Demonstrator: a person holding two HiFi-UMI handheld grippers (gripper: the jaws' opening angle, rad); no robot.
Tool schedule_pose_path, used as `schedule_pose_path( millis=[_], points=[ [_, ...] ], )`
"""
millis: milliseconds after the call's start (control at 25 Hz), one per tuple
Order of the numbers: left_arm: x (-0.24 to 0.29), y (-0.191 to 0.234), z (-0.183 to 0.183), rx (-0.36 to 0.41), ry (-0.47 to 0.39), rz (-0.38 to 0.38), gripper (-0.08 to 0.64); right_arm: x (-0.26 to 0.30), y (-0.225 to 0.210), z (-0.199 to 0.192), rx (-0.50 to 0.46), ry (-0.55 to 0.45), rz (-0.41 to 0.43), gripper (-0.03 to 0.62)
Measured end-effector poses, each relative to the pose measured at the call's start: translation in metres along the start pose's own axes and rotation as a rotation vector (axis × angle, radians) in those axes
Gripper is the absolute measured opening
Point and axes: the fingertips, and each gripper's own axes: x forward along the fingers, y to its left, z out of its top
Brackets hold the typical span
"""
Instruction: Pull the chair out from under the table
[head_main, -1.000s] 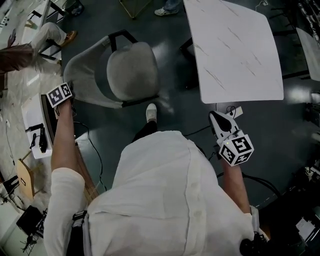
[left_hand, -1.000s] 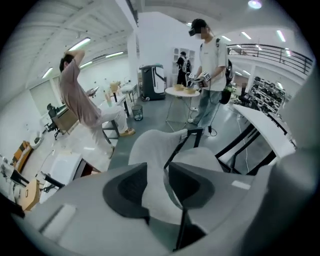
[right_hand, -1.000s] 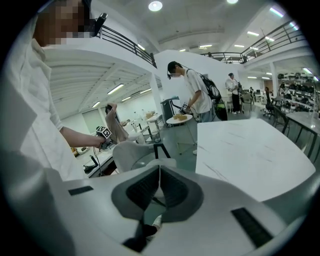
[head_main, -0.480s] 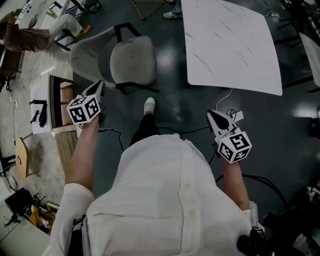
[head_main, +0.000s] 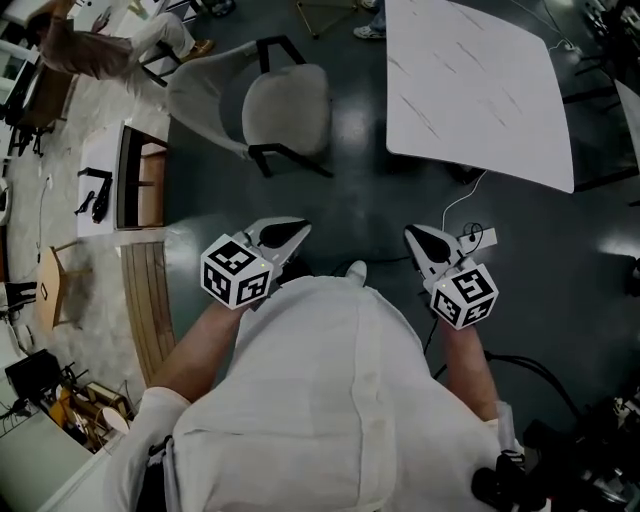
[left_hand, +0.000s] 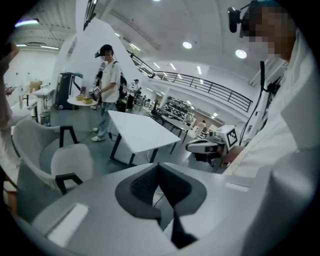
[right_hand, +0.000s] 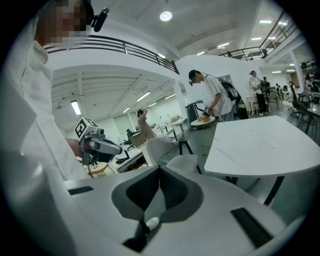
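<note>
The grey shell chair stands on the dark floor, clear of the white table and to its left. Both grippers hover close in front of my body, well short of the chair. My left gripper is shut with nothing in it and points right, towards the right one. My right gripper is also shut and holds nothing. The left gripper view shows the chair, the table and the right gripper. In the right gripper view, the chair sits beside the table.
A low desk and a wooden bench line the left side. Cables trail on the floor by the right gripper. A person carrying a tray stands beyond the table; another sits at the far left.
The left gripper has left the chair's left edge and swung right, up to my front. The chair now lies farther from me. The right gripper has shifted only a little.
</note>
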Motion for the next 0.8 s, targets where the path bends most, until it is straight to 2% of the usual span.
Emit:
schedule_pose_path(
  millis=[120,240,360,800],
  points=[
    [0.0,-0.017,0.001,0.061,0.017,-0.059,0.008,0.006,0.011,0.002,-0.009,0.008,0.006,0.008],
    [-0.01,-0.017,0.002,0.085,0.018,-0.099,0.008,0.019,0.026,0.006,-0.022,0.015,0.008,0.006],
    [-0.03,-0.003,0.001,0.1,0.017,-0.093,0.008,0.041,0.045,0.012,-0.029,0.019,0.021,0.006],
    [-0.094,0.059,-0.011,0.069,-0.012,-0.091,0.008,0.103,0.108,0.026,-0.063,0.052,0.025,0.006]
  ],
)
